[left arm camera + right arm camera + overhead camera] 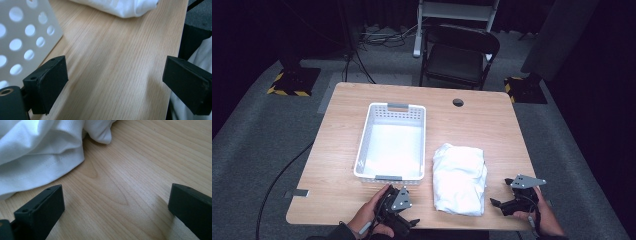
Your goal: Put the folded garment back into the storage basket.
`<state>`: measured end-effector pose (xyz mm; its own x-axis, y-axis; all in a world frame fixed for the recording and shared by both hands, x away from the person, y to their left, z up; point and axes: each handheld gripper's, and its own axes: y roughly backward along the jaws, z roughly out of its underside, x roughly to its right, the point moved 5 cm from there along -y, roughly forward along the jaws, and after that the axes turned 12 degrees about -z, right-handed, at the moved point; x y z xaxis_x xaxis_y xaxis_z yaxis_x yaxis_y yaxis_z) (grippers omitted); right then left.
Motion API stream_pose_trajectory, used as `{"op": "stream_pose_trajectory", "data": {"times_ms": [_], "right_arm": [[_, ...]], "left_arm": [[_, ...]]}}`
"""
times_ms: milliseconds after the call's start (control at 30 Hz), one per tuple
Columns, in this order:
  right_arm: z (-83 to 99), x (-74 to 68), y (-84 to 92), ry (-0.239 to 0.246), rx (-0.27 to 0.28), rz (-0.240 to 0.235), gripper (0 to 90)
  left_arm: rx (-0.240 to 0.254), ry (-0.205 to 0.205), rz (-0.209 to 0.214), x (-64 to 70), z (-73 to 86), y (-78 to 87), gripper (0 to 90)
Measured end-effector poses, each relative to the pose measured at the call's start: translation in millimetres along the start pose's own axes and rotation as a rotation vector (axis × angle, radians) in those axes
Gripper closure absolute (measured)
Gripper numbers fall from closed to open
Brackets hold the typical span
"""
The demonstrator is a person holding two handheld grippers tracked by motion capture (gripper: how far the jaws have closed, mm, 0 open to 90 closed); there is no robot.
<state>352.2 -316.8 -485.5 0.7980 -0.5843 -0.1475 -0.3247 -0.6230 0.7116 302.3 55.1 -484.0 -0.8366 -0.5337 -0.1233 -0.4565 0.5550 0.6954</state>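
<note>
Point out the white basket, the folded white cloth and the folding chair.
white basket (367, 130), high view, left wall.
folded white cloth (460, 177), high view, middle of the top.
folding chair (455, 62), high view, seat.

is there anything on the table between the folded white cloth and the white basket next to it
Nothing visible. The folded white cloth lies just right of the white perforated plastic basket, with a strip of bare light wooden table between them. Both grippers, the left gripper and the right gripper, are open at the near edge, outside that gap.
</note>
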Motion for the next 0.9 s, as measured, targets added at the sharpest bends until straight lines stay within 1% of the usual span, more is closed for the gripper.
{"op": "stream_pose_trajectory", "data": {"times_ms": [100,300,433,600,733,833,900], "right_arm": [[0.1,-0.1,0.0,-0.002,0.0,0.002,0.4],[0.0,-0.1,0.0,-0.002,0.001,0.002,0.4],[0.1,-0.1,0.0,-0.002,0.001,0.001,0.4],[0.1,-0.1,0.1,-0.002,0.001,0.001,0.4],[0.1,-0.1,0.1,-0.002,0.001,0.001,0.4],[0.2,-0.1,0.1,-0.001,0.001,0.001,0.4],[0.1,0.0,0.1,-0.001,0.001,0.001,0.4]], "left_arm": [[0.012,0.004,0.005,1.9,-4.7,-1.1,6.0],[0.005,-0.007,0.012,4.8,-7.9,-4.5,6.3],[0.004,-0.026,0.007,5.4,-10.2,-6.5,6.8],[0.007,-0.035,0.012,6.7,-13.5,-8.8,6.8],[0.009,-0.044,0.005,8.3,-15.8,-11.0,7.1],[0.018,-0.037,-0.018,8.7,-18.5,-12.9,9.3],[0.022,-0.036,-0.014,9.7,-21.1,-13.3,9.3]]}}
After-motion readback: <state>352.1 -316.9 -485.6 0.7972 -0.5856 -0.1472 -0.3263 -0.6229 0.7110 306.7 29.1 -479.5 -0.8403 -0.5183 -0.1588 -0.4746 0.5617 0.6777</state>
